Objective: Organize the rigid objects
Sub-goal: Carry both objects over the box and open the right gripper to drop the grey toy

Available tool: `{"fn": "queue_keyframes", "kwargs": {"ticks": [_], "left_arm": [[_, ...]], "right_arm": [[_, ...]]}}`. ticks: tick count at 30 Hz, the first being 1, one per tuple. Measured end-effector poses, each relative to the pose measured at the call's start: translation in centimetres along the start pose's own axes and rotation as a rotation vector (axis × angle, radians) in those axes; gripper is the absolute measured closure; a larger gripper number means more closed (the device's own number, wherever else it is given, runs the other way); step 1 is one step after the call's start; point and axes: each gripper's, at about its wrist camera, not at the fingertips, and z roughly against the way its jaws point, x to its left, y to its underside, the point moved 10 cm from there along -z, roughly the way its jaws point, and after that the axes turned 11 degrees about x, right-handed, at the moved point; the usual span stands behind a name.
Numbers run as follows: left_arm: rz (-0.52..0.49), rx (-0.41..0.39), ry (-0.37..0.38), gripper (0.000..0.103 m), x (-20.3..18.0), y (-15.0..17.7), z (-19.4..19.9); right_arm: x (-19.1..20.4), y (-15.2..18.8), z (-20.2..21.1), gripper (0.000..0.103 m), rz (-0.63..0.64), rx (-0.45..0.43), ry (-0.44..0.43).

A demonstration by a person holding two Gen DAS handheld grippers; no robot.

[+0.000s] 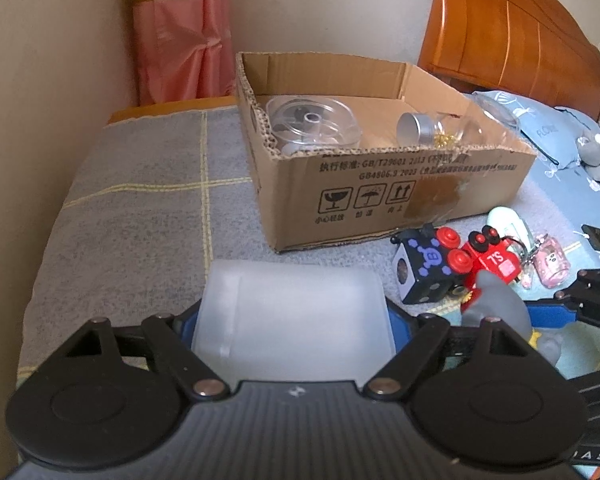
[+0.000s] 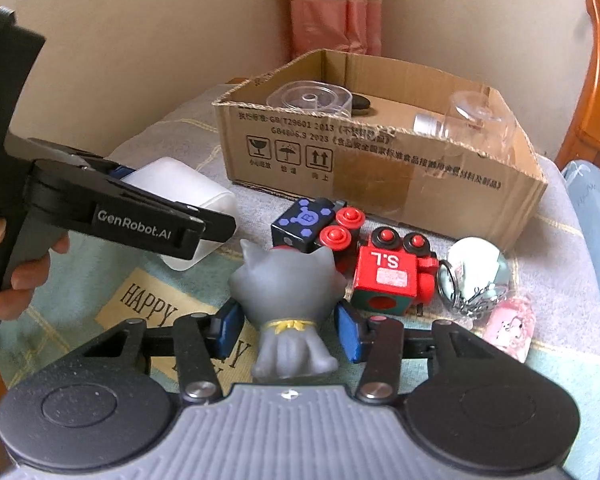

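My left gripper (image 1: 292,320) is shut on a frosted white plastic container (image 1: 296,316), held above the bed in front of the cardboard box (image 1: 380,192); it also shows in the right wrist view (image 2: 180,188). My right gripper (image 2: 288,332) is open, with its blue pads on either side of a grey cat figurine (image 2: 288,300) that stands on the bed, not touching it. A black-and-blue cube toy (image 2: 306,224) and a red toy block marked S.L (image 2: 388,276) lie just beyond the cat. The box (image 2: 380,168) holds a clear spool (image 2: 308,98) and a clear jar (image 2: 476,120).
A round mirror keychain (image 2: 476,268) and a pink charm (image 2: 508,328) lie right of the red toy. A wooden headboard (image 1: 512,32) and blue bedding (image 1: 540,132) are at the right. A wall corner and pink curtain (image 1: 180,32) stand behind the box.
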Motion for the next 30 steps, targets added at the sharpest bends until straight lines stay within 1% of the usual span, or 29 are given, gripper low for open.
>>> {"fn": "queue_keyframes", "kwargs": {"ticks": [7, 14, 17, 19, 25, 28, 30], "left_arm": [[-0.015, -0.002, 0.006, 0.02, -0.3, -0.6, 2.4], [-0.041, -0.024, 0.016, 0.02, -1.2, -2.4, 5.4], [-0.046, -0.035, 0.036, 0.02, -1.7, -3.5, 6.5], [-0.049, -0.048, 0.035, 0.02, -1.9, -4.4, 7.2], [-0.076, -0.081, 0.036, 0.02, -2.9, -7.4, 8.7], [-0.106, -0.096, 0.028, 0.02, -3.8, -8.9, 9.1], [-0.131, -0.106, 0.032, 0.02, -4.4, -9.8, 9.3]], "right_arm": [[0.4, -0.5, 1.9, 0.049, 0.09, -0.017, 0.0], [0.0, -1.4, 4.7, 0.049, 0.147, -0.024, -0.026], [-0.3, -2.2, 6.1, 0.049, 0.161, -0.036, -0.039], [-0.5, -2.8, 7.0, 0.049, 0.172, -0.047, -0.041], [-2.0, -4.8, 9.8, 0.049, 0.203, -0.091, -0.008], [-3.1, -6.1, 10.9, 0.049, 0.192, -0.112, -0.003], [-3.9, -7.0, 11.5, 0.049, 0.2, -0.132, 0.024]]}}
